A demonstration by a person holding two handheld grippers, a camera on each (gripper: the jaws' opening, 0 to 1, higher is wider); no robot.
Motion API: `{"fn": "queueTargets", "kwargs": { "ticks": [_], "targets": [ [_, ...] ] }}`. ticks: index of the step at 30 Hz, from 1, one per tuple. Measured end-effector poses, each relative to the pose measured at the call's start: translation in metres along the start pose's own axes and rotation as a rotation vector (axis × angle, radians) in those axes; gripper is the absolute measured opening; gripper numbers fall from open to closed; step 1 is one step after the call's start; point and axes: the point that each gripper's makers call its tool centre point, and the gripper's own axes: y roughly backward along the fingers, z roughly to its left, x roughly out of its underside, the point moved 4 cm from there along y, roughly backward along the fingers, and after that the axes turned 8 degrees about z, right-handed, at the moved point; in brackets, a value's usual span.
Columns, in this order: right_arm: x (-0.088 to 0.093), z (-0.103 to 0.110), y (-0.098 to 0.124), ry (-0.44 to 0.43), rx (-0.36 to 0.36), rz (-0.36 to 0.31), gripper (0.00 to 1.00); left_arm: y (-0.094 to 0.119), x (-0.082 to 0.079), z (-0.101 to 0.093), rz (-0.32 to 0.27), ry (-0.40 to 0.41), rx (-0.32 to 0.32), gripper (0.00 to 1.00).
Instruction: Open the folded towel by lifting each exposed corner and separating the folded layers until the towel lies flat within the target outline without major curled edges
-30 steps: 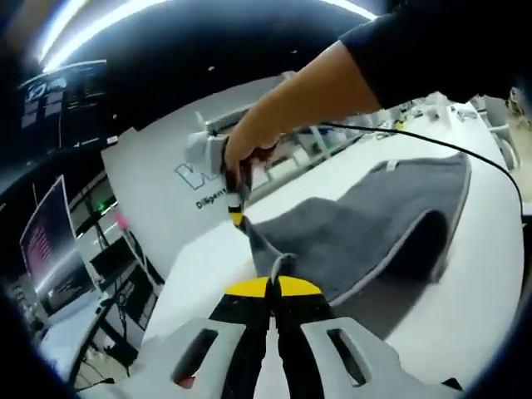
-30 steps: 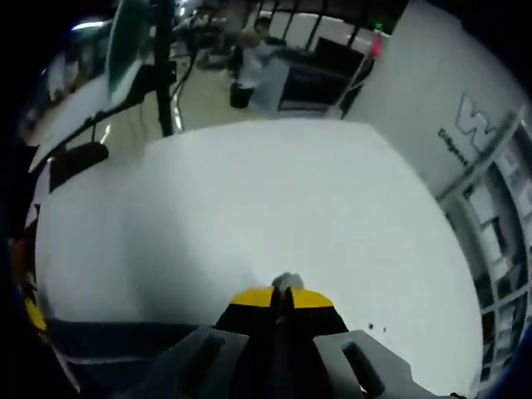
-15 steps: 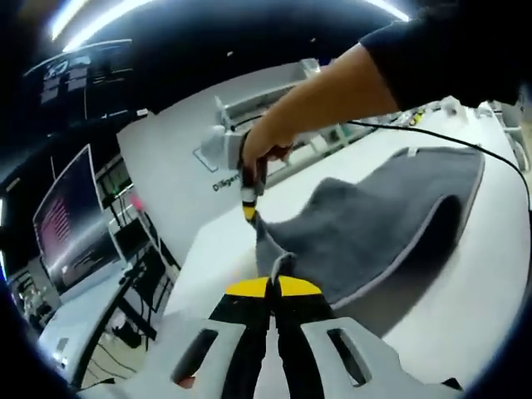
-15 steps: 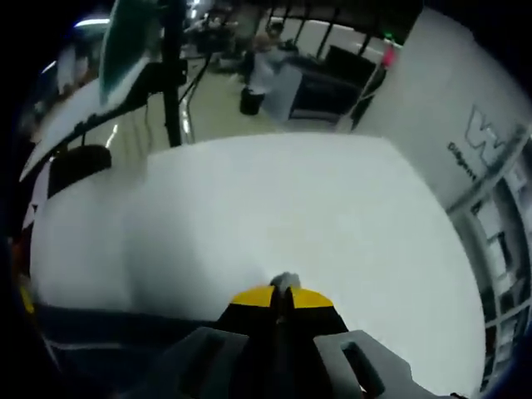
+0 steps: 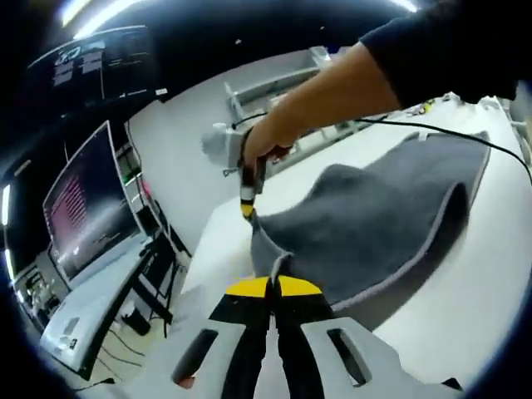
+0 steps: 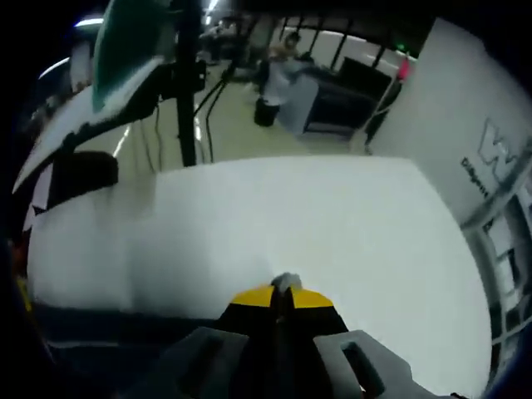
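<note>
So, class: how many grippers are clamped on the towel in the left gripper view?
2. The left gripper pinches the towel edge at the bottom centre; the right gripper, held by a hand, grips its corner just above.

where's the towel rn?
In the left gripper view the grey towel is draped across the white table, its near edge pinched between the left gripper and the right gripper just beyond it.

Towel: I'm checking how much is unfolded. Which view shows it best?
The left gripper view: the grey towel drapes over the white table, one corner pinched by the left gripper, another by the right gripper. The right gripper view shows a grey scrap between its fingers.
</note>
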Motion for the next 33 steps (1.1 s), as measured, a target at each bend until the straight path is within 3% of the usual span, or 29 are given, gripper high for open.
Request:
{"fn": "queueTargets", "kwargs": {
  "ticks": [6, 13, 16, 21, 33],
  "targets": [
    [-0.026, 0.007, -0.025, 0.011, -0.013, -0.021, 0.0, 0.001, 0.018, 0.012, 0.05, -0.006, -0.045, 0.01],
    [-0.049, 0.013, -0.04, 0.011, -0.021, -0.049, 0.0, 0.001, 0.031, 0.029, 0.074, 0.01, -0.065, 0.01],
    [-0.058, 0.02, -0.044, -0.021, -0.03, -0.09, 0.0, 0.003, 0.04, 0.037, 0.087, 0.027, -0.078, 0.01],
    [-0.059, 0.036, -0.055, -0.036, -0.021, -0.105, 0.0, 0.003, 0.053, 0.036, 0.105, 0.051, -0.071, 0.01],
    [-0.072, 0.049, -0.07, -0.065, -0.017, -0.09, 0.0, 0.006, 0.067, 0.036, 0.129, 0.06, -0.07, 0.01]
  ]
}}
